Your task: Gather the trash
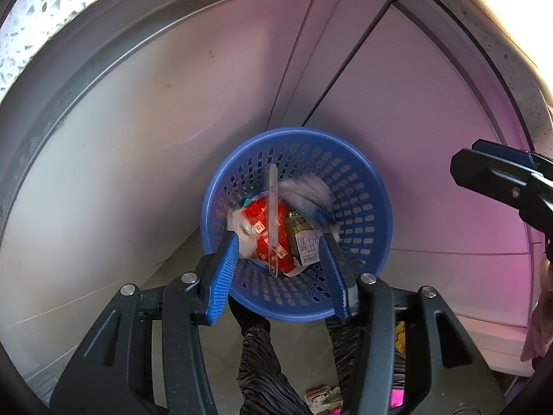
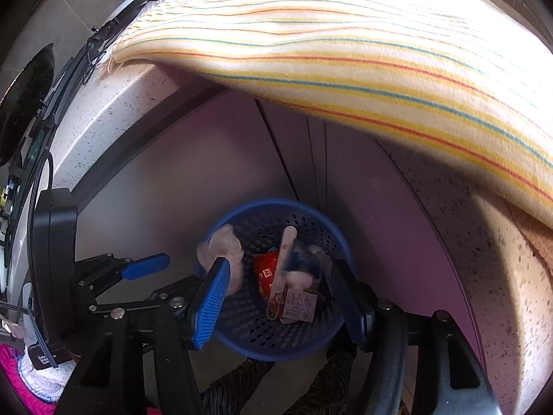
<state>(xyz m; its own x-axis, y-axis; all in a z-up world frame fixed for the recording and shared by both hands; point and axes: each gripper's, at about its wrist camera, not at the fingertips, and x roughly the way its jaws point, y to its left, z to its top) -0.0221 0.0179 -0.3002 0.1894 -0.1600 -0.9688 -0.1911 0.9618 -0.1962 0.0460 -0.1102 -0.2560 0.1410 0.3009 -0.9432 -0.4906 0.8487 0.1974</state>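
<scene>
Both held above a blue perforated basket (image 1: 366, 186) on the floor by pale cabinet doors (image 1: 138, 145). Left claw (image 1: 280, 252) parted, gripping nothing. Right claw (image 2: 287, 294) parted, empty too. Inside the basket: red wrapper (image 1: 269, 228), clear flat stick (image 1: 273, 207), white label (image 2: 297, 307) with unreadable print, crumpled tissue (image 2: 221, 245). Striped cloth (image 2: 345, 69) draped over the table edge.

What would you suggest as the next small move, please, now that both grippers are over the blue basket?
Probably lift the left gripper clear. Its blue fingers stand apart, pressing on nothing. The red wrapper, the clear flat stick and the labelled packet already lie inside the round blue perforated plastic basket. The right gripper also hangs open and empty above it.
</scene>
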